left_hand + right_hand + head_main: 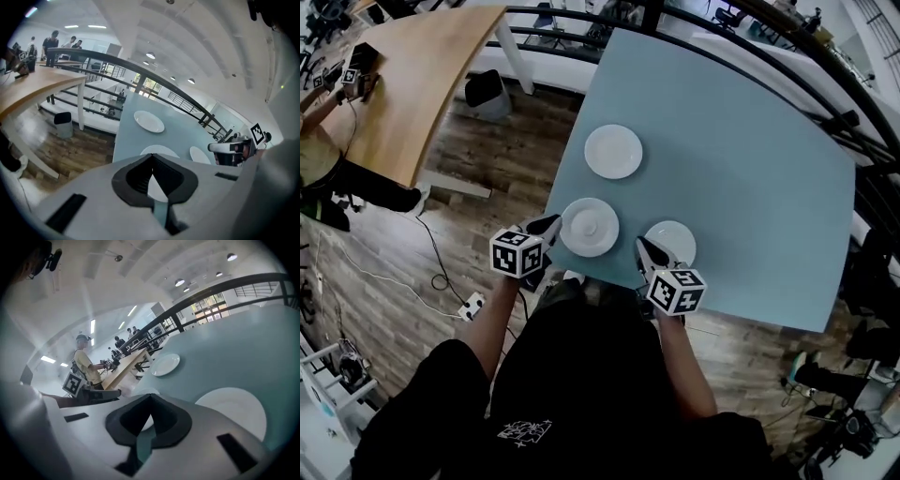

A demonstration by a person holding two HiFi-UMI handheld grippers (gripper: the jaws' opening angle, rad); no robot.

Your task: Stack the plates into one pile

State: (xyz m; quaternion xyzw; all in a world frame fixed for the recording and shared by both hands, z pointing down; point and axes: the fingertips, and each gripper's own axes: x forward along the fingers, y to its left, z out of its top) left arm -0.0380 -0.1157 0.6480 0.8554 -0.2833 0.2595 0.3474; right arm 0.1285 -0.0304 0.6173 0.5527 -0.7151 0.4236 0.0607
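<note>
Three plain white round plates are seen unstacked on a blue-grey table (pixel 750 187). The far plate (pixel 613 151) is set alone at 12 o'clock of the mid plate (pixel 589 227), well apart. The right plate (pixel 673 240) is set near the mid plate at its 3 o'clock, not touching. A round inner well is shown on the mid plate. Both of these plates are placed by the table's near edge.

The left gripper (pixel 547 225) is held just beside the mid plate at its 9 o'clock, jaws clenched tip to tip with nothing between. The right gripper (pixel 645 251) is held at 8 o'clock of the right plate, by its rim, jaws likewise closed and empty.

Only black-and-white square markers are carried on the left cube (pixel 517 253) and right cube (pixel 677 291). The white print on the black shirt (pixel 525 431) cannot be read.
</note>
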